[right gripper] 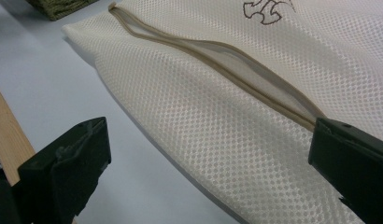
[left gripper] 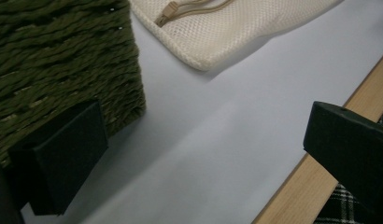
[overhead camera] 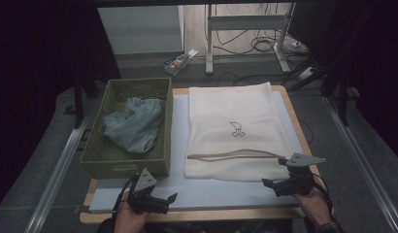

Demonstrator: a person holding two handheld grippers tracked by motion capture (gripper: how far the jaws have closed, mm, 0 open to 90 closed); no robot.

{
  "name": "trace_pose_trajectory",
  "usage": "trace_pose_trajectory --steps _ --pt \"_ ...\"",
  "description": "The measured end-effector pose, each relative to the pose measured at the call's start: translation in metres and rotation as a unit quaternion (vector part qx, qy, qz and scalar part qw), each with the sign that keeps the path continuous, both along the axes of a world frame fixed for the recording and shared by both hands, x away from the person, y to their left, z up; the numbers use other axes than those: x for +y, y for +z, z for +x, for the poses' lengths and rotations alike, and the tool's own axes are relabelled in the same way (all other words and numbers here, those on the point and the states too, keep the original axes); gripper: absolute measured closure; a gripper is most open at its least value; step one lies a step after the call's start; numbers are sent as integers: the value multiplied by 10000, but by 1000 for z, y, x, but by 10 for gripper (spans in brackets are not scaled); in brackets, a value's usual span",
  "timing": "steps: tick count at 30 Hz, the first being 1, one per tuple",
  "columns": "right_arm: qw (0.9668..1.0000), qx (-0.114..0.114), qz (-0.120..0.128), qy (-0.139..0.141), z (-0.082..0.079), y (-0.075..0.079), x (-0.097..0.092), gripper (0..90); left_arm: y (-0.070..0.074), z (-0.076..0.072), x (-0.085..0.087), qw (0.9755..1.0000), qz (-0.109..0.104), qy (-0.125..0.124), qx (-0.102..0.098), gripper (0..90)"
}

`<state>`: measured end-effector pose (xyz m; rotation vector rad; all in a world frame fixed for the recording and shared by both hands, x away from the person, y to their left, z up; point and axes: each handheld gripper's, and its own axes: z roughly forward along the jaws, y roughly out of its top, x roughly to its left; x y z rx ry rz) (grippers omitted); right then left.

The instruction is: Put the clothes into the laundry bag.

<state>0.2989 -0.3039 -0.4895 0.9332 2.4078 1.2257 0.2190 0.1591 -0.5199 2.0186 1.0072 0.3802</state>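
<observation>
Nearest the camera, two hands come in over the table's point(overhead camera: 197, 214) wooden near edge, each with a gripper. The left gripper point(overhead camera: 160, 203) sits low at the near left, just in front of the basket point(overhead camera: 124, 165); its jaws stand wide apart with nothing between them. In the left gripper view one jaw lies close to the basket's woven wall point(left gripper: 63, 60), the other over the table edge point(left gripper: 315, 177). The right gripper point(overhead camera: 274, 175) hovers at the near right corner of the mesh bag point(overhead camera: 236, 121), jaws also spread wide and empty. In the right gripper view they straddle the bag's near edge point(right gripper: 217, 140), one over the white mat point(right gripper: 63, 88), the other by the end of the zip point(right gripper: 236, 60).

The bag lies flat on the mat point(overhead camera: 211, 191), its tan zip point(overhead camera: 231, 155) partly open and running across near the front, a small dark logo point(overhead camera: 237, 129) above it. Left of the bag stands the green basket, holding a crumpled grey-blue garment point(overhead camera: 134, 126). Beyond the table lie a small box point(overhead camera: 180, 62) and cables point(overhead camera: 265, 44) on the floor.
</observation>
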Motion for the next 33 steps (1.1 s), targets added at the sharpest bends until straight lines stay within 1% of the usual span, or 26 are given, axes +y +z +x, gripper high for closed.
trace_pose_trajectory --steps 3,4,5,6,7,8,9,13,17,22,23,25,29,33 --pt "10000 23 36 -17 1 0 -2 0 0 0 -1 10000 30 -45 -13 1" --pt "10000 4 23 -21 1 0 -2 0 -1 0 -1 10000 -21 -80 34 2" --pt "10000 -10 8 -22 1 0 -2 0 -1 0 -1 10000 -21 -80 34 3" --pt "10000 -10 8 -22 1 0 -2 0 -1 1 0 9999 -80 -94 58 3" --pt "10000 -33 -49 -11 1 -1 -1 0 -1 1 0 9999 -107 -78 79 6" --pt "10000 -33 -49 -11 1 -1 -1 0 -1 1 1 9998 -136 -60 92 6" --pt "10000 -40 -82 6 1 -1 -1 0 -1 2 2 9998 -202 -47 78 6" --pt "9999 -54 -90 5 1 -1 -1 0 -1 2 3 9997 -227 -50 64 7" --pt "9999 -39 -94 12 1 -1 -1 0 -2 2 1 9998 -178 -98 57 6" --pt "9999 -15 -103 6 1 -2 0 0 -3 3 -1 9999 -11 -104 92 6" --pt "10000 -4 -92 -8 1 -2 0 0 -3 3 -1 9999 -11 -104 92 6" --pt "10000 70 -32 -45 2 -2 -1 0 -4 3 -2 9999 68 -96 99 6" --pt "9999 136 40 -91 3 -2 -2 0 -4 3 -2 9999 94 -95 98 6" --pt "9998 141 103 -136 3 -2 -2 0 -4 3 -2 9999 45 -130 78 6"
